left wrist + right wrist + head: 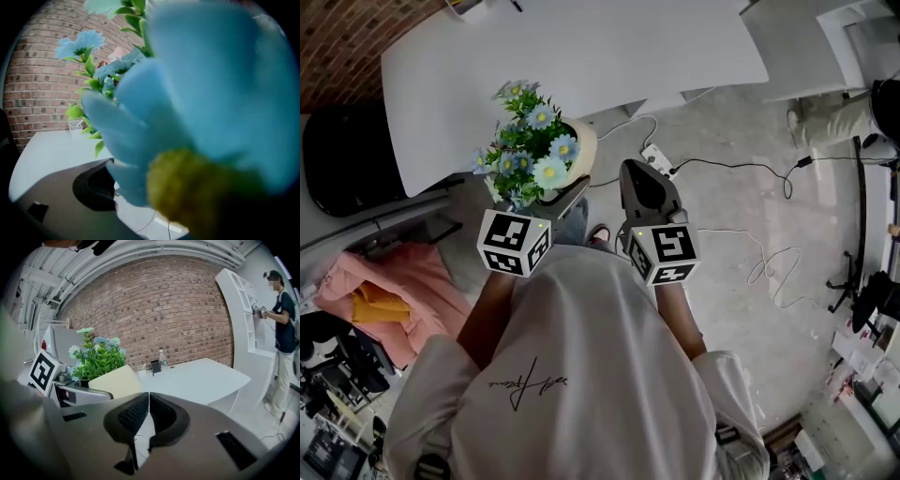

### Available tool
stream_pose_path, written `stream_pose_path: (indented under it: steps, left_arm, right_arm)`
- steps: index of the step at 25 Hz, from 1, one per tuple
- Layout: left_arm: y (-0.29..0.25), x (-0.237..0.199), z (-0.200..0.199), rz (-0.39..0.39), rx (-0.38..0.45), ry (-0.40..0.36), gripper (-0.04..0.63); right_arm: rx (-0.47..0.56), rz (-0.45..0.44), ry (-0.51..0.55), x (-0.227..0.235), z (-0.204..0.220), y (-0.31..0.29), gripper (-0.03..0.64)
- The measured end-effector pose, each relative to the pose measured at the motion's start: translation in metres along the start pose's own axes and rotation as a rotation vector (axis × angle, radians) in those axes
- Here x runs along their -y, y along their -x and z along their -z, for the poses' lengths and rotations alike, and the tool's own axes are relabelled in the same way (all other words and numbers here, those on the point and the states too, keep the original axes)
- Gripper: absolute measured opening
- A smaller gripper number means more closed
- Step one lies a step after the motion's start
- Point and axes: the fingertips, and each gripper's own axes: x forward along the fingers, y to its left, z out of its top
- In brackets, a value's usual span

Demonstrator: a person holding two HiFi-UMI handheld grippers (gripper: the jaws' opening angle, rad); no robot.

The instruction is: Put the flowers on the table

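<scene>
A cream pot point(581, 142) of blue and white flowers point(530, 141) hangs in the air just short of the white table's point(581, 56) near edge. My left gripper point(564, 195) is shut on the pot's near rim. In the left gripper view the flowers point(211, 93) fill the picture and hide the jaws; the table point(47, 150) shows below left. My right gripper point(642, 183) is held beside the pot, shut with nothing in it. The right gripper view shows its own closed jaws point(149, 416), the pot point(117, 380) to the left, and the table point(197, 378) ahead.
A power strip point(659, 157) and cables lie on the floor under the table's edge. A black chair point(347, 159) and pink cloth point(394, 281) are at the left. A bottle point(162, 358) stands on the table's far side. A person point(283, 333) stands by white shelves at the right.
</scene>
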Motion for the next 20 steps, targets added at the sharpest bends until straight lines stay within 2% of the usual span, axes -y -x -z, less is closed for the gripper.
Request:
stream_pose_path:
  steps: [9, 20]
  left_arm:
    - [-0.022, -0.075, -0.024, -0.034, 0.013, 0.029, 0.492]
    - [-0.033, -0.125, -0.024, -0.061, 0.008, 0.038, 0.492]
  right_arm:
    - [-0.018, -0.033, 0.045, -0.013, -0.033, -0.077, 0.025]
    - [-0.035, -0.068, 0.069, -0.030, -0.043, -0.132, 0.025]
